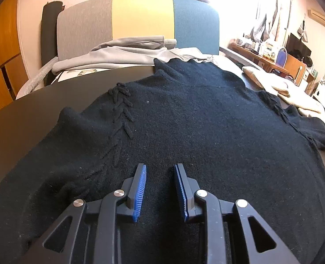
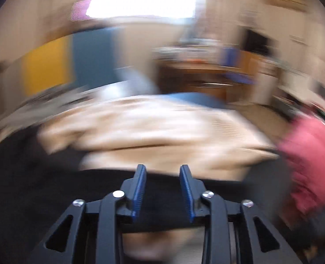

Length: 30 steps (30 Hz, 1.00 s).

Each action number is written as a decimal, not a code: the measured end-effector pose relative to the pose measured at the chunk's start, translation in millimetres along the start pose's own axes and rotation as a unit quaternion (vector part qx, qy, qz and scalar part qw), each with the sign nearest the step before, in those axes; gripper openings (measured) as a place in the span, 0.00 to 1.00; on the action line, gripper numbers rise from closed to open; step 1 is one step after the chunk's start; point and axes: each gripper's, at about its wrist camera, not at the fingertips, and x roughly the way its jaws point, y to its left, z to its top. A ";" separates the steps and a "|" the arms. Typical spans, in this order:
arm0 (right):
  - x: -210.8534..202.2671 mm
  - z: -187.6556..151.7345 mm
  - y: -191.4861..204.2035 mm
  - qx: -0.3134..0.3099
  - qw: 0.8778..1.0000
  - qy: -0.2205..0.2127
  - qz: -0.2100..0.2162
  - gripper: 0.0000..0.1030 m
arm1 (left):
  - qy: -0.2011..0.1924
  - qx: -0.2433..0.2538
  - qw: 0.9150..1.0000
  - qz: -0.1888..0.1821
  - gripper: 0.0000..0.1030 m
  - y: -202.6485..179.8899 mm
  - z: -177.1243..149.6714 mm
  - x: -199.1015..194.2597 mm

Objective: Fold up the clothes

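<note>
The left gripper (image 1: 160, 167) fills the bottom of the left wrist view, its blue-padded fingers (image 1: 140, 189) parted with a gap between them, clasping nothing. It hangs just over the black sweater (image 1: 184, 114), which lies spread flat across the dark table (image 1: 30, 110) and runs from the gripper out toward twelve o'clock. A braided seam (image 1: 123, 112) shows in the knit at about eleven o'clock. Past the sweater's far edge, at eleven to twelve o'clock, grey clothes (image 1: 118, 52) are piled against a grey, yellow and blue headboard (image 1: 140, 17). At two o'clock a beige garment (image 1: 279, 85) lies beside the sweater.

The right wrist view is smeared by motion. The right gripper (image 2: 162, 169) has its jaws apart and released, nothing between them. Black cloth (image 2: 30, 176) lies under it and toward nine o'clock, beige fabric (image 2: 162, 129) ahead at twelve o'clock, and something pink (image 2: 312, 154) at three o'clock; the blur hides more.
</note>
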 end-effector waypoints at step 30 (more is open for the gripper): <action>-2.5 -71.1 252.7 -0.130 0.976 0.039 0.173 0.48 | -0.027 -0.025 0.999 -0.026 0.28 -14.9 -29.1 -61.2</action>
